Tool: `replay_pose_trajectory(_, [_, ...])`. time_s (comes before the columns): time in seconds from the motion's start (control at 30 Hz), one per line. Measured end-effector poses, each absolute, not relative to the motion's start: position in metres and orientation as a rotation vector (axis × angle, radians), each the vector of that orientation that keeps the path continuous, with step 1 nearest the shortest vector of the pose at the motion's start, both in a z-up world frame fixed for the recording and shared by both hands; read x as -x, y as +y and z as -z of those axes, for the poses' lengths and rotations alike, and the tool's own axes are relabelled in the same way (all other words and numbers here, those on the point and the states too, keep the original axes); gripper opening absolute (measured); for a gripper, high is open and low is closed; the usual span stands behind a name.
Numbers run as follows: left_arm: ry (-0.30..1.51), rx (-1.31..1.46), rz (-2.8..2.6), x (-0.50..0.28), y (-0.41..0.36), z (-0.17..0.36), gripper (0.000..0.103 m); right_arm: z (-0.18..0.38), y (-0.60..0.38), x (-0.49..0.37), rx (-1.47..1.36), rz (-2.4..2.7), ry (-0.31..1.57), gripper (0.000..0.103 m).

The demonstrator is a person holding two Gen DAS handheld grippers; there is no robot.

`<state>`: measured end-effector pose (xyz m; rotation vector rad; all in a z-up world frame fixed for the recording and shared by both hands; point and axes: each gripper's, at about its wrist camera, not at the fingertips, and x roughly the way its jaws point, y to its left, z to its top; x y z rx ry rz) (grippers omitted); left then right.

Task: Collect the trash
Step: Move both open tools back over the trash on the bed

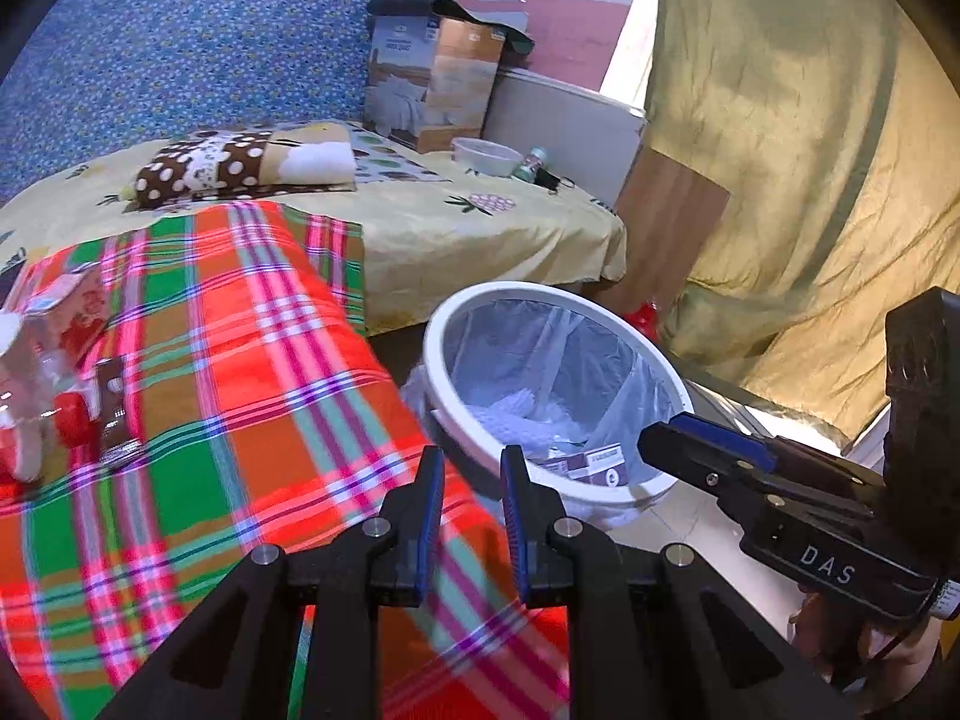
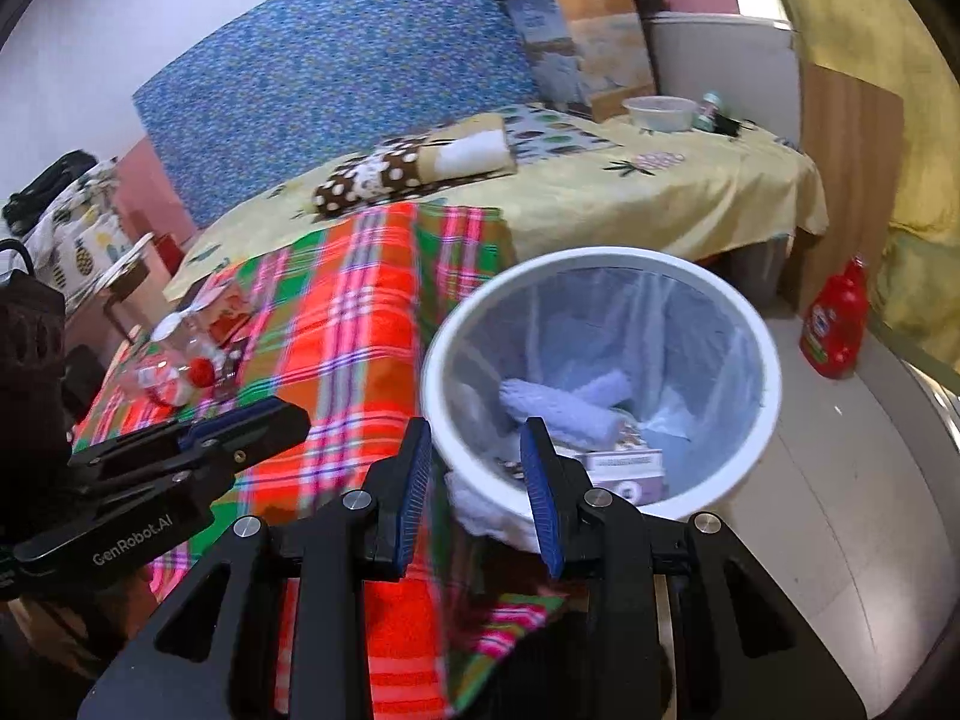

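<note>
A white trash bin (image 1: 600, 495) (image 2: 762, 396) with a clear liner stands on the floor beside the plaid-covered table (image 1: 252, 372) (image 2: 354, 324). Inside lie crumpled white tissue (image 2: 564, 408) and a small carton (image 1: 603, 462) (image 2: 624, 462). A clear plastic bottle with a red cap (image 1: 42, 384) (image 2: 174, 366) and other wrappers lie on the plaid cloth at the left. My left gripper (image 1: 472, 462) is open and empty over the table's edge near the bin. My right gripper (image 2: 477, 438) is open and empty just before the bin's near rim.
A bed with a yellow sheet (image 1: 450, 228) (image 2: 660, 192) stands behind, holding a folded dotted cloth (image 1: 240, 165), a box (image 1: 432, 72), a bowl (image 2: 657, 111) and a small jar (image 2: 708, 111). A red detergent bottle (image 2: 837, 318) stands on the floor right of the bin.
</note>
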<state>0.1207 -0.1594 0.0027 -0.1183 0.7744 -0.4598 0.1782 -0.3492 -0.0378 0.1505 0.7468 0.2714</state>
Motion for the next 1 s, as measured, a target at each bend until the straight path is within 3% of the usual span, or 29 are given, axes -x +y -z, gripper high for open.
replay_pose_trajectory(0.43, [0.746,0.176,0.34,-0.087,-0.097,-0.011,0.019,0.031,-0.305,-0.166,-0.102,-0.388,0.73,0.036])
replay_pose_trajectory(0.63, [0.738,0.19,0.283,-0.073,-0.071,-0.012,0.019,0.028,-0.287,-0.164,-0.101,-0.434,0.724,0.043])
replay_pose_trajectory(1.0, [0.713,0.198,0.166,-0.062,-0.031,-0.017,0.019,0.024,-0.255,-0.163,-0.042,-0.503,0.727,0.043])
